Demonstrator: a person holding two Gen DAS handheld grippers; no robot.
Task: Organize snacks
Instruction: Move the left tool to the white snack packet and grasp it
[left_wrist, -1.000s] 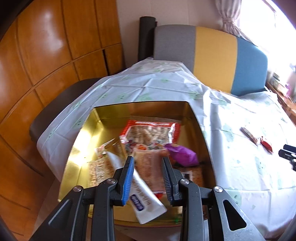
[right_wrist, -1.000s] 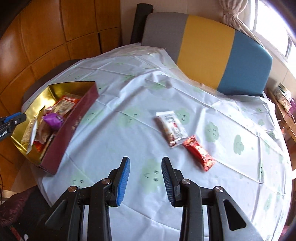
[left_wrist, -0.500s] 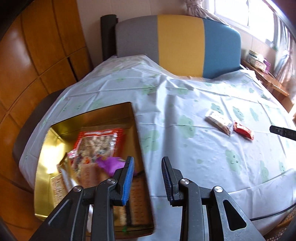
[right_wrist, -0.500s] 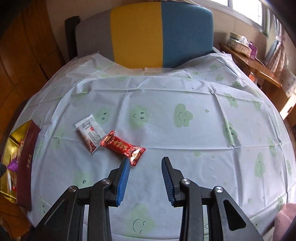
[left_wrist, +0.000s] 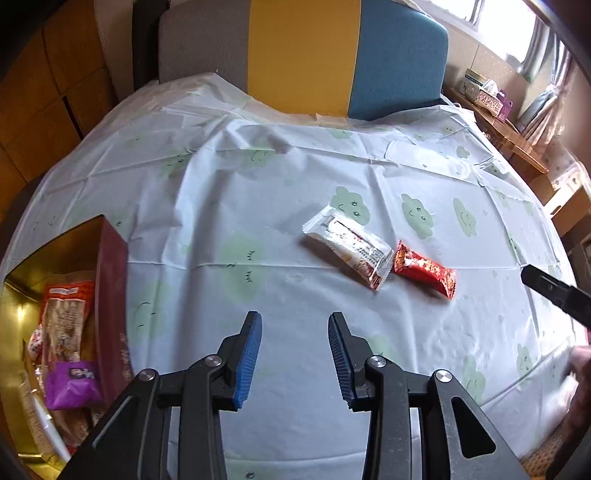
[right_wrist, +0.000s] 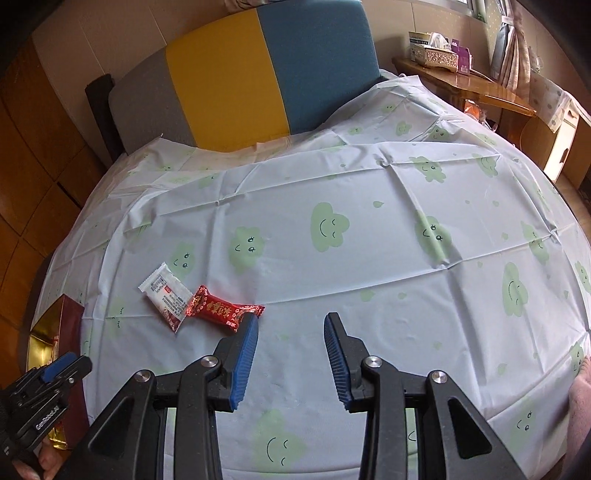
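Left wrist view now shows the gold box (left_wrist: 33, 258) with packets only at the far left edge – a second ago it filled the middle. The left gripper (left_wrist: 294, 354) is empty, its jaws opening over the cloud-print tablecloth (left_wrist: 221, 192). Further right lie the white snack (left_wrist: 347, 245) and the red candy (left_wrist: 424, 271), touching. The right gripper (right_wrist: 291, 360) stands parted, holding nothing, just beside the candy. Behind is a grey-yellow-blue chair (left_wrist: 303, 51).
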